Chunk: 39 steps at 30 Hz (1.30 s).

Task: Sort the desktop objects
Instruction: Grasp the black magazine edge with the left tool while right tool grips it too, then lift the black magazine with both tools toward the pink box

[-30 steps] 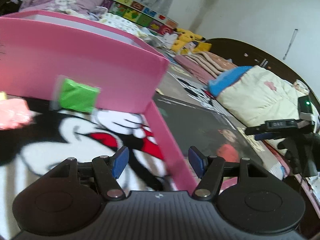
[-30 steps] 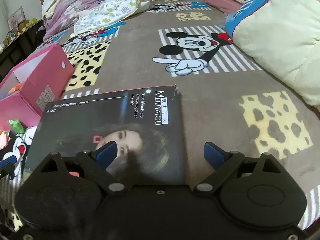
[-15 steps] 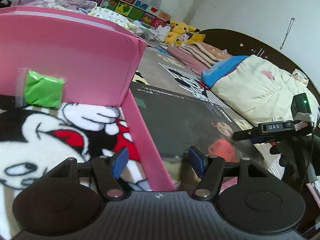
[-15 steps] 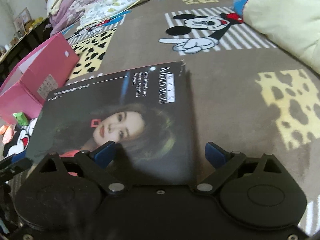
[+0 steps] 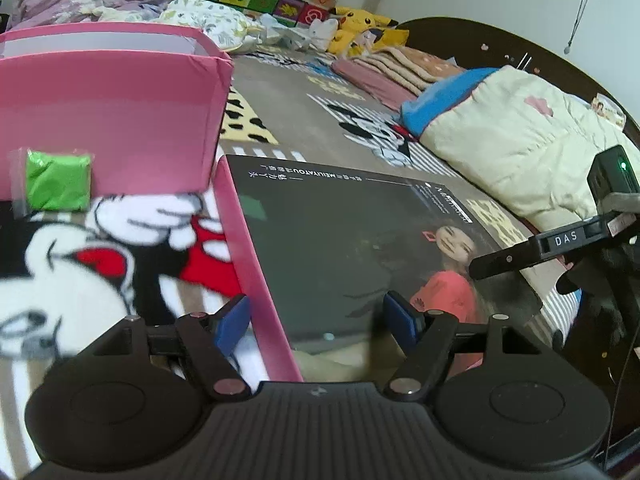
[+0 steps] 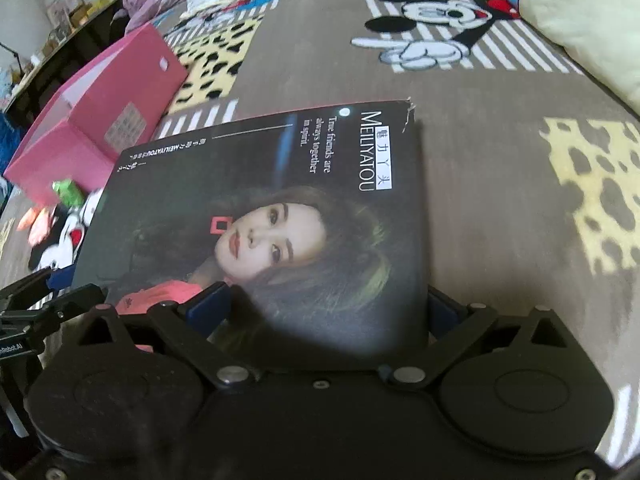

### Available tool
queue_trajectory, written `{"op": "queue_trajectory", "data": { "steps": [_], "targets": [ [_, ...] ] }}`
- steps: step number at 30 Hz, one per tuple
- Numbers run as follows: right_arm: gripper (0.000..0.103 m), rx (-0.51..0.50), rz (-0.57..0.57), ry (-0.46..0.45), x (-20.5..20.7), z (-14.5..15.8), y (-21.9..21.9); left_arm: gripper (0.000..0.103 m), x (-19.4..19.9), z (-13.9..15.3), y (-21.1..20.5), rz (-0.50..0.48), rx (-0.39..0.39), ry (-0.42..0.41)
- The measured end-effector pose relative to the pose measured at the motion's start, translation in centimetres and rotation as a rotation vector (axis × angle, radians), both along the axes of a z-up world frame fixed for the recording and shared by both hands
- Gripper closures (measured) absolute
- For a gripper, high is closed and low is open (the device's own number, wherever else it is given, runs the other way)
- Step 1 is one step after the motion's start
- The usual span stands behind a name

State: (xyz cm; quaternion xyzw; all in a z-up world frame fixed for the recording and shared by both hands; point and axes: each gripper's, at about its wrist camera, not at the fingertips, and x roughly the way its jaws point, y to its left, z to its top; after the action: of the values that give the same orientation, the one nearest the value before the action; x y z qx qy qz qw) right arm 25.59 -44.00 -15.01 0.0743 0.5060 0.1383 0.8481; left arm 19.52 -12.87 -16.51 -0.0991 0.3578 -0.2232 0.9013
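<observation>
A flat black box (image 5: 340,240) with a woman's portrait and pink sides lies on the Mickey blanket. My left gripper (image 5: 316,320) straddles its pink left side. The jaws are opening and neither pad touches it. My right gripper (image 6: 324,304) sits over the black box's (image 6: 280,160) near edge with its jaws opening wide. One pad is above the lid, the other just past the right corner. A green packet (image 5: 56,180) lies against an open pink box (image 5: 112,120) to the left. The right gripper's finger (image 5: 520,256) shows at right.
A cream quilt (image 5: 500,140) with a blue edge lies to the right, with folded blankets (image 5: 400,64) and yellow plush toys (image 5: 360,24) behind it. Pale orange packets (image 6: 36,220) lie by the green packet (image 6: 68,192) and the pink box (image 6: 100,120). The left gripper's fingers (image 6: 52,292) show at lower left.
The left view swung right, so the pink box and green packet slid left and the black box fills the centre. Both grippers' jaws widened. The right gripper tipped down and closed in on the box.
</observation>
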Motion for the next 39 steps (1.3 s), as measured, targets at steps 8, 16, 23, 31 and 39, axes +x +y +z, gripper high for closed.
{"op": "queue_trajectory", "data": {
  "steps": [8, 16, 23, 31, 39],
  "targets": [
    [0.003, -0.001, 0.053, 0.018, -2.5, 2.4, 1.1, 0.028, -4.3, 2.6, 0.9, 0.039, 0.009, -0.019],
    [0.002, -0.007, 0.143, -0.03, -4.0, 5.6, 4.4, 0.028, -6.9, 5.5, 3.6, 0.11, -0.005, -0.05],
    [0.002, 0.005, 0.185, -0.071, -4.5, 8.2, 7.4, 0.028, -8.3, 8.2, 6.2, 0.167, 0.006, -0.089],
    [0.002, 0.027, 0.199, -0.14, -3.5, 11.5, 11.8, 0.028, -8.3, 9.9, 10.3, 0.238, -0.008, -0.102],
    [0.002, 0.018, 0.222, -0.177, -2.6, 13.3, 16.6, 0.028, -7.9, 11.8, 14.2, 0.288, 0.018, -0.136]
  ]
}}
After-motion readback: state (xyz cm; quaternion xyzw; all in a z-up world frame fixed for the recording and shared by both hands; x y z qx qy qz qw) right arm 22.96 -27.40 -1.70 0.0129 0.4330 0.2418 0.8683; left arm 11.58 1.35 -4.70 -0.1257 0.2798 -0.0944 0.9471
